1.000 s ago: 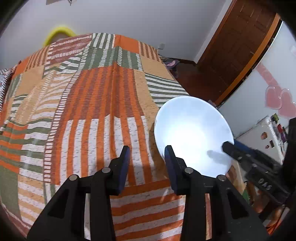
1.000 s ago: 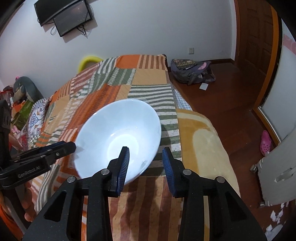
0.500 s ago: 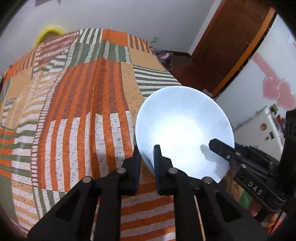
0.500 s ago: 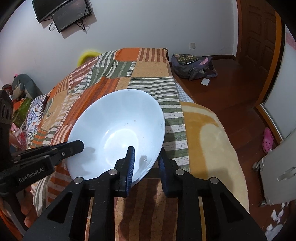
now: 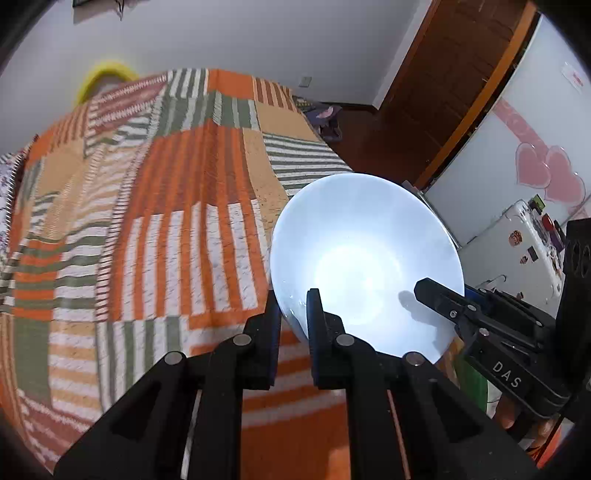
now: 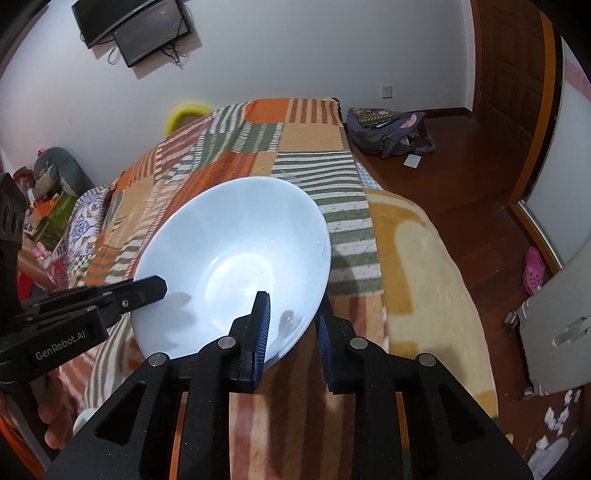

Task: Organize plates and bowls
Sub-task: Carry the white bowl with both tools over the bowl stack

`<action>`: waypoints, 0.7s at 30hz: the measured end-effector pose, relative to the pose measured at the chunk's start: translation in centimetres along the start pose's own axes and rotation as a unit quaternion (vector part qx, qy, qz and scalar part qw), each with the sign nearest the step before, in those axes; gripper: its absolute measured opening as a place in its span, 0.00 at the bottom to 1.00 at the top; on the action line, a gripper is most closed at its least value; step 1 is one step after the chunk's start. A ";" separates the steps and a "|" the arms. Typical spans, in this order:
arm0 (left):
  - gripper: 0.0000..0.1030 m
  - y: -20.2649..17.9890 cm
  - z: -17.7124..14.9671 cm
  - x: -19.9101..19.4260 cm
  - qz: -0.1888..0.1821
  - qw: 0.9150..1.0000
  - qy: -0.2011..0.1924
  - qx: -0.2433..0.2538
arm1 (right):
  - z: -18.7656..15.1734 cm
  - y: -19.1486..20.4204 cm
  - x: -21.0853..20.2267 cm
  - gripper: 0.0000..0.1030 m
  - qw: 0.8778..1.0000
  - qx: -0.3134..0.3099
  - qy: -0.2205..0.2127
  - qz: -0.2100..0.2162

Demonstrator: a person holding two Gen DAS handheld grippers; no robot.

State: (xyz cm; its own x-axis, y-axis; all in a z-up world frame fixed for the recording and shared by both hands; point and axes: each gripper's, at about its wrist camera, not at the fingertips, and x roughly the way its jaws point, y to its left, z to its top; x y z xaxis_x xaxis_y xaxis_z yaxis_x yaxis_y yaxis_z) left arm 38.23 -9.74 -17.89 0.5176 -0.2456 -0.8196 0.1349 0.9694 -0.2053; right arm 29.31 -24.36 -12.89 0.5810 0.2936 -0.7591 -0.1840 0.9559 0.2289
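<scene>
Large white glossy ceramic bowl [image 5: 365, 258] held tilted above the bed [image 5: 155, 221], over the orange, green and cream striped patchwork blanket [image 6: 258, 147]. No plates seen.

Left gripper [image 5: 293, 314]: fingers [image 5: 314, 306] clenched on the near-left rim of the bowl, one finger inside the wall, one outside. Seen also from the right wrist view as a black arm marked "GenRobot.AI", tip resting on the bowl's left rim [image 6: 147, 291].

Right gripper [image 6: 291, 325]: blue-padded fingers [image 6: 262, 317] astride the near rim, left finger inside the bowl, right finger outside beneath the wall; pads close on the wall, grasp on the rim. Seen from the left wrist view as a black arm marked "DAS", tip lying over the bowl's right rim [image 5: 436, 295].

Bowl interior bare, with bright glare at the centre and a shadow of each finger tip.

Surroundings: dark backpack [image 6: 388, 129] on the wooden floor [image 6: 461, 177] beside the bed; wall-mounted black screen [image 6: 140, 29]; yellow ring-shaped object [image 5: 105, 75] behind the bed's far end.
</scene>
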 end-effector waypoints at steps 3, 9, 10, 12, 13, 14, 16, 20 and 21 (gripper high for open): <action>0.12 -0.1 -1.0 -2.6 0.002 1.000 -0.013 0.000 | -0.4 1.0 -1.5 0.22 1.000 -0.005 -0.008 0.010; 0.12 0.6 -3.5 -7.8 0.000 0.999 -0.033 -0.012 | -1.4 3.7 -4.7 0.22 0.999 -0.032 -0.026 0.025; 0.12 0.7 -3.9 -8.5 0.001 0.999 -0.035 -0.013 | -1.6 4.2 -5.2 0.22 0.999 -0.037 -0.029 0.028; 0.12 1.3 -4.9 -10.0 -0.001 0.999 -0.038 -0.018 | -2.1 5.2 -5.9 0.22 0.998 -0.041 -0.032 0.035; 0.12 1.7 -5.4 -10.8 -0.002 0.999 -0.040 -0.022 | -2.4 5.6 -6.2 0.22 0.998 -0.043 -0.033 0.039; 0.12 2.0 -5.9 -11.3 -0.002 0.999 -0.042 -0.025 | -2.8 6.3 -6.5 0.22 0.997 -0.046 -0.033 0.044; 0.12 2.6 -7.1 -13.0 0.003 0.998 -0.049 -0.029 | -3.3 7.2 -6.8 0.22 0.997 -0.050 -0.034 0.051; 0.12 3.6 -9.3 -16.2 0.024 0.997 -0.067 -0.024 | -4.5 9.5 -7.2 0.22 0.995 -0.061 -0.035 0.069; 0.12 3.9 -10.0 -17.1 0.030 0.997 -0.073 -0.024 | -5.0 10.0 -7.5 0.22 0.995 -0.064 -0.036 0.074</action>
State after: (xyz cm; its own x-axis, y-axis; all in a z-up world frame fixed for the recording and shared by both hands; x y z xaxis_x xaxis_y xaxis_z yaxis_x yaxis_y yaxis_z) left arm 21.45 -1.73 -10.01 0.6409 -0.1826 -0.7456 0.0623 0.9805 -0.1866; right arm 19.14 -17.01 -8.00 0.5943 0.4360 -0.6759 -0.3692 0.8944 0.2523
